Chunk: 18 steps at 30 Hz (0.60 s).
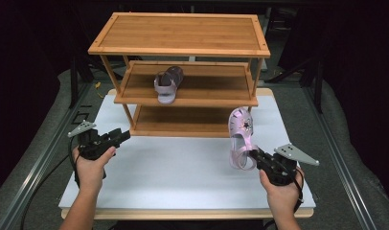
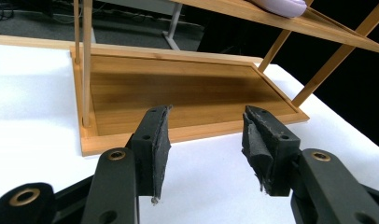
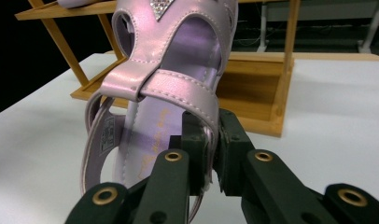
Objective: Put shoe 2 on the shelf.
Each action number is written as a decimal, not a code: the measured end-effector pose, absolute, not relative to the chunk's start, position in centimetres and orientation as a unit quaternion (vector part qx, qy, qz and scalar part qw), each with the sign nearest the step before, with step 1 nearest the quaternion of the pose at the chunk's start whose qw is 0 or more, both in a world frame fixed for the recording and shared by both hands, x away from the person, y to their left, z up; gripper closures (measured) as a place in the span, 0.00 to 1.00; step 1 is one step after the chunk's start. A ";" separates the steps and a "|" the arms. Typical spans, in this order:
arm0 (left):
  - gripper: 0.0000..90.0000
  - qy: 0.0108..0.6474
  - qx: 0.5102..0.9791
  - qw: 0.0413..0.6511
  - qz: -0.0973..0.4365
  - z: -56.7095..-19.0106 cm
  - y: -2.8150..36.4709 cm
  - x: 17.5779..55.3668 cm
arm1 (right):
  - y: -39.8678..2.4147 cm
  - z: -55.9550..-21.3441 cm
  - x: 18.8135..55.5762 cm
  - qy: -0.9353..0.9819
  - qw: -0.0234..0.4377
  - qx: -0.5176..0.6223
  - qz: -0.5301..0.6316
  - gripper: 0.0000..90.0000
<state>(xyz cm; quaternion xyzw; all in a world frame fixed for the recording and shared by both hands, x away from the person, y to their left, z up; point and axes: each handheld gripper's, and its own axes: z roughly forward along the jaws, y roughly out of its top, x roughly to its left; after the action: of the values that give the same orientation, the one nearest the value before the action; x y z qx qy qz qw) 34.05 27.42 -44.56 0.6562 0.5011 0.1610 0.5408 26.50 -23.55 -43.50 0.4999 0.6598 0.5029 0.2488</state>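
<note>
the left tool (image 1: 120,136) hovers released near the white tabletop's (image 1: 183,167) left edge. the right tool (image 1: 254,154) clenches the heel strap of a glossy lilac child's sandal (image 1: 241,136) held above the right side; that thin strap could slip, dropping the sandal. its long axis runs toe-first toward the bamboo three-tier rack (image 1: 183,48).

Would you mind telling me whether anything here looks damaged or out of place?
The pads on the left gripper look frayed, with loose threads hanging from their edges. Otherwise nothing stands out.
</note>
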 end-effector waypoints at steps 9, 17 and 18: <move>0.57 0.502 0.655 0.541 0.161 -44.5 27.6 34.0 | -20.6 -39.8 29.3 0.672 0.247 0.477 0.510 0.92; 0.57 0.502 0.655 0.542 0.160 -44.6 27.7 34.0 | -18.7 -37.5 32.3 0.674 0.240 0.476 0.512 0.92; 0.57 0.502 0.654 0.543 0.160 -44.6 27.7 34.0 | -18.4 -37.1 32.8 0.675 0.241 0.477 0.510 0.92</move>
<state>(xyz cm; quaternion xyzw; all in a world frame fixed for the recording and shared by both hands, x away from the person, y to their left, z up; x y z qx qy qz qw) 33.99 27.66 -44.59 0.6544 0.5016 0.1597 0.5429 32.84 -18.42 -37.11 0.4770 0.6745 0.5096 0.2405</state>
